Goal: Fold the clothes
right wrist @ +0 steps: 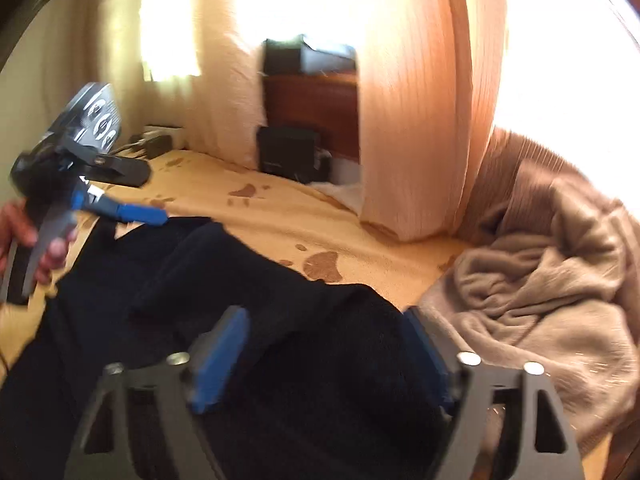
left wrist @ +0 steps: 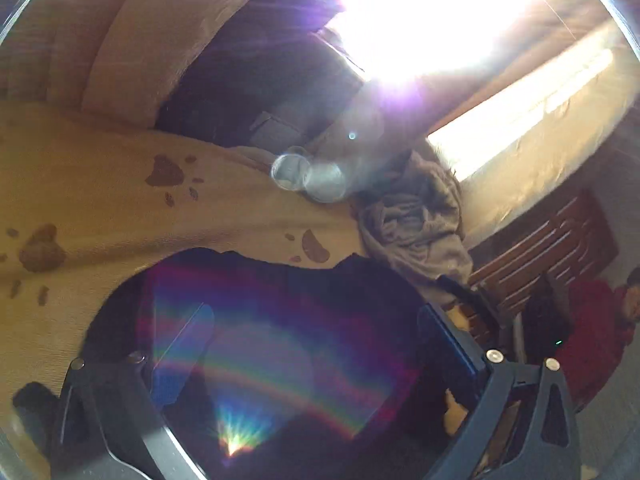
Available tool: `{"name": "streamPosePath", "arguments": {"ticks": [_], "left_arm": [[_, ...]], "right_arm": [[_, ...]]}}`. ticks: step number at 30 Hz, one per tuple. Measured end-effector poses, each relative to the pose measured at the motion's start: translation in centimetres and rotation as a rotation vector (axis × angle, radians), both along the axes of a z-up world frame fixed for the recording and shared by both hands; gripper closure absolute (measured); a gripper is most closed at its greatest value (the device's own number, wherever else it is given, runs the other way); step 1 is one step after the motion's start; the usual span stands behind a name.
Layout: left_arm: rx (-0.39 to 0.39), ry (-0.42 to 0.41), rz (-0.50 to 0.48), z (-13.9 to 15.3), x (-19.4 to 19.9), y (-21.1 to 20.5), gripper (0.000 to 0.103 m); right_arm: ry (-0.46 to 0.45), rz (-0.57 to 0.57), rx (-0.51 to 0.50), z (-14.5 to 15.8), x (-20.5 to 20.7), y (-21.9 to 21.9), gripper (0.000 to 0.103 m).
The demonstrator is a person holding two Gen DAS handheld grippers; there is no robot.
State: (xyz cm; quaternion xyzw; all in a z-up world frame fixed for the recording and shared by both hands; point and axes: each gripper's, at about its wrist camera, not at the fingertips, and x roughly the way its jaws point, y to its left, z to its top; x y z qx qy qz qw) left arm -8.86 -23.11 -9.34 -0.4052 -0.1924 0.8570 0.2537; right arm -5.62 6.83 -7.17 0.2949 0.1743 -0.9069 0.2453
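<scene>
Lying spread on the yellow blanket (right wrist: 248,208), a dark garment (right wrist: 280,360) is seen under both grippers.
The right gripper (right wrist: 320,360) is held wide apart above it, gripping nothing; the left gripper (left wrist: 304,364) is likewise spread. A brown garment (right wrist: 540,312) is heaped just beside, with curtains (right wrist: 412,120) behind.

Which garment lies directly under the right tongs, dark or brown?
The dark garment, spread flat on the yellow bedspread; the brown garment is crumpled beside it.
</scene>
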Motion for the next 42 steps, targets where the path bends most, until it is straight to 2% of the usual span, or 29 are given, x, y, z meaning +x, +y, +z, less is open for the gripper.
{"name": "streamPosePath", "arguments": {"ticks": [3, 5, 8, 11, 14, 16, 18, 21, 26, 28, 31, 34, 42], "left_arm": [[-0.235, 0.11, -0.012, 0.9, 2.8, 2.4, 0.0], [-0.331, 0.14, 0.021, 0.9, 4.3, 3.9, 0.0], [-0.388, 0.173, 0.103, 0.8, 6.0, 5.5, 0.0], [-0.377, 0.158, 0.14, 0.1, 6.7, 6.4, 0.0], [-0.391, 0.157, 0.153, -0.3, 6.9, 6.7, 0.0], [-0.456, 0.182, 0.177, -0.4, 7.3, 6.3, 0.0], [-0.559, 0.217, 0.221, -0.6, 7.5, 5.9, 0.0], [-0.651, 0.209, 0.196, -1.3, 7.4, 5.6, 0.0], [-0.703, 0.213, 0.097, -2.2, 7.2, 6.7, 0.0], [-0.734, 0.22, 0.068, -2.4, 6.8, 7.5, 0.0], [-0.823, 0.232, 0.014, -2.9, 6.3, 9.0, 0.0], [-0.867, 0.217, -0.02, -3.6, 5.6, 10.0, 0.0], [-0.807, 0.182, 0.048, -3.7, 4.6, 9.3, 0.001]], "right_arm": [[0.03, 0.035, 0.04, -0.6, 2.4, -0.7, 0.019], [0.006, 0.013, 0.078, -1.4, 2.8, -1.4, 0.019], [-0.036, -0.078, 0.06, -1.9, 2.8, -1.6, 0.019], [-0.076, -0.146, -0.012, -1.9, 2.7, -1.1, 0.019], [-0.077, -0.182, -0.029, -2.0, 2.7, -0.7, 0.019], [-0.063, -0.183, -0.044, -2.0, 3.0, -0.2, 0.019], [-0.013, -0.21, -0.056, -1.9, 3.5, 0.6, 0.019], [0.016, -0.198, -0.055, -1.9, 3.6, 1.2, 0.019], [-0.019, -0.056, -0.073, -2.0, 3.8, 0.0, 0.019], [-0.024, -0.028, -0.02, -2.3, 3.7, -1.2, 0.019], [-0.032, -0.04, 0.093, -3.3, 3.1, -3.0, 0.019], [-0.033, -0.087, 0.136, -3.8, 2.4, -3.3, 0.019], [0.019, -0.237, 0.182, -4.0, 1.2, -2.4, 0.019]]}}
